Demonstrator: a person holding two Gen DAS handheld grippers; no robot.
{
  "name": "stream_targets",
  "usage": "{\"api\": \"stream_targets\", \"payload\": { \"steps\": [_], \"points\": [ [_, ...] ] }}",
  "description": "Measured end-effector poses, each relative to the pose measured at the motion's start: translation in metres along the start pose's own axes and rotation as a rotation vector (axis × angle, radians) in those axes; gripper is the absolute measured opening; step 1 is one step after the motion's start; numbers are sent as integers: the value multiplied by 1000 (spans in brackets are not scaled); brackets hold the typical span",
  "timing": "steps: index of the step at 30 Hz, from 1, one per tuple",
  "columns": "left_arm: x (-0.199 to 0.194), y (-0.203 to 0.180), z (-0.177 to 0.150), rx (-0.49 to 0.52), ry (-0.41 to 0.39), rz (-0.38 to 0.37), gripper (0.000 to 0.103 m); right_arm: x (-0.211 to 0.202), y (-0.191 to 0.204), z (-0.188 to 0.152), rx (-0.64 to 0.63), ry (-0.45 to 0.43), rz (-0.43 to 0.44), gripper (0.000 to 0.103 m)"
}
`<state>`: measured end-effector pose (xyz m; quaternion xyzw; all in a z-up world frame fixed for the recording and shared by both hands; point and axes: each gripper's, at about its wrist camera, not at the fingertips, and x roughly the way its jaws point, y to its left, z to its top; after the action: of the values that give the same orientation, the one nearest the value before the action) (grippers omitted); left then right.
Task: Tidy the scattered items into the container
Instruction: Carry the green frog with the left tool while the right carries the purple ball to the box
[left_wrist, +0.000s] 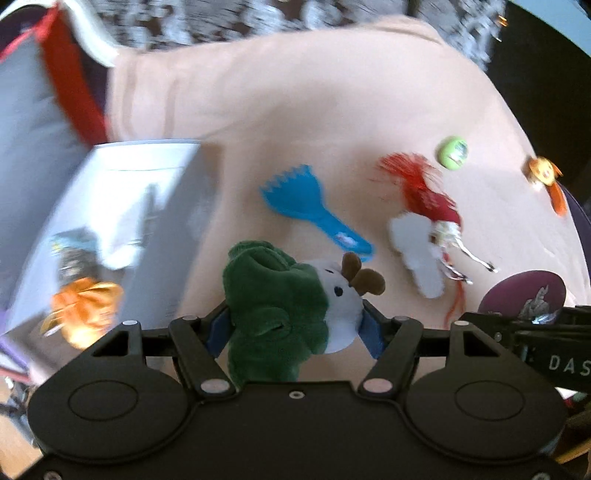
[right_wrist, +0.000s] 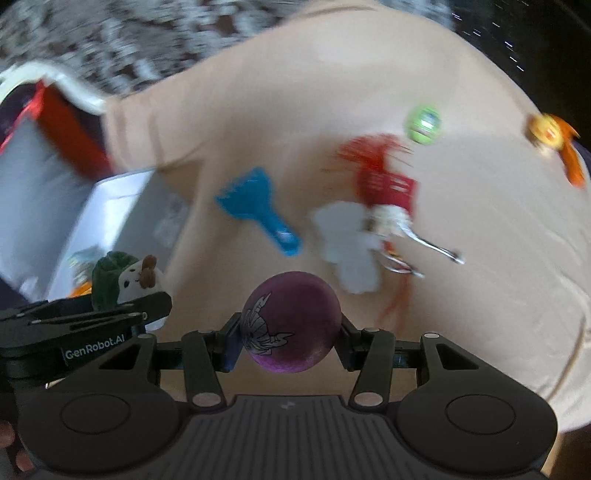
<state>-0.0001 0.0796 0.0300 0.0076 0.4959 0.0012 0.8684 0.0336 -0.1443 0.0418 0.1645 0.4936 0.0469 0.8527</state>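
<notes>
Two items are in hand at once. Our left tool (left_wrist: 295, 325) is clamped on a green-and-white plush toy (left_wrist: 284, 306), pads pressing its sides; the body bulges between them, so we judge it soft, light and forgiving, best held across the thick middle as now. Our right tool (right_wrist: 291, 332) is clamped on a purple ball (right_wrist: 291, 321) with a white printed figure, gripped across its widest part. It looks firm and smooth; we judge it could roll out if the pads sit off the middle.

Both are held above the beige cloth (left_wrist: 314, 122) covering the tabletop, near its front edge. The white box (left_wrist: 122, 206), our container, stands at the left edge and already holds an orange item (left_wrist: 85, 310).

Still on the cloth:
- blue toy rake (left_wrist: 310, 210), centre: stiff plastic, take it by the handle.
- red-haired doll with a white cloud piece (left_wrist: 424, 229), right of centre: floppy, with thin metal clips.
- green disc (left_wrist: 452, 152) and orange badge (left_wrist: 543, 171), towards the far right corner: small, flat, hard to pinch.
</notes>
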Motion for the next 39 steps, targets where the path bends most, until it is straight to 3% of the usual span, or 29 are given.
{"api": "stream_targets", "payload": {
  "steps": [7,18,30,39],
  "points": [
    [-37,60,-29,-101,-25,79,64,-15,77,-6,-155,23,82,51],
    [-51,120,-81,-194,-5,142,64,-21,169,-33,-367,91,154,51],
    [-45,157,-111,-262,27,136,64,-8,220,-57,-507,175,171,51],
    [-57,192,-94,-308,-7,112,64,-2,235,-33,-514,197,168,51]
  ]
}}
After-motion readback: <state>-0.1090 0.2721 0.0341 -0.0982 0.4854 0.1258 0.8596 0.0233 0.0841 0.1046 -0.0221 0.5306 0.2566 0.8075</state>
